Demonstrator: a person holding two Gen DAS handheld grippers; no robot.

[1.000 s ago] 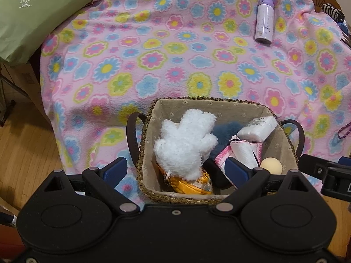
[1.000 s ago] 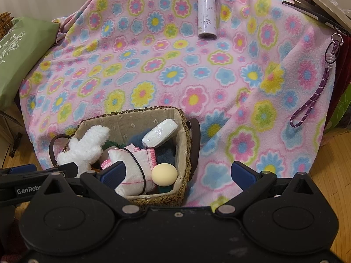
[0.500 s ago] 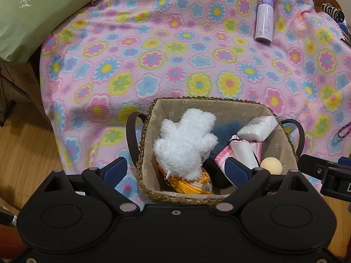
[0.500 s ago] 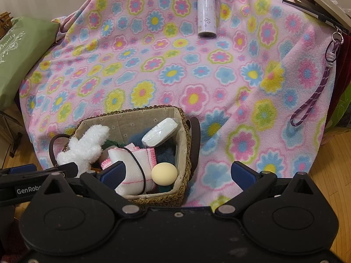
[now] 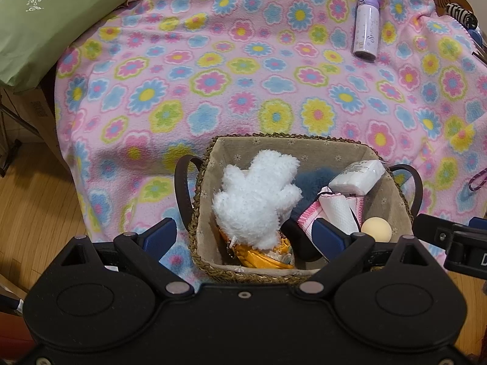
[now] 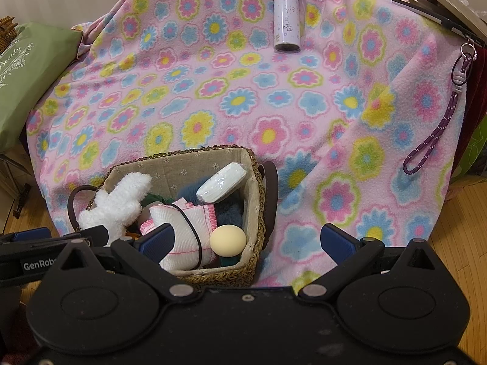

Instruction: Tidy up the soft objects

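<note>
A woven basket (image 5: 334,147) (image 6: 182,164) with dark handles sits on the near edge of the flowered blanket. It holds a fluffy white glove (image 5: 258,200) (image 6: 117,205), a pink-edged white cloth (image 5: 339,210) (image 6: 185,222), a cream ball (image 5: 376,229) (image 6: 228,240), a wrapped white packet (image 5: 357,176) (image 6: 221,182), a blue fuzzy item (image 5: 310,181) and an orange item (image 5: 264,257). My left gripper (image 5: 243,234) is open and empty, just in front of the basket. My right gripper (image 6: 248,240) is open and empty, at the basket's right front corner.
The pink flowered blanket (image 5: 243,76) (image 6: 304,106) covers the table. A purple bottle (image 5: 366,27) (image 6: 286,24) lies at the far side. A green cushion (image 5: 45,15) (image 6: 24,76) is at the left. A purple cord (image 6: 438,130) hangs at the right. Wooden floor lies below.
</note>
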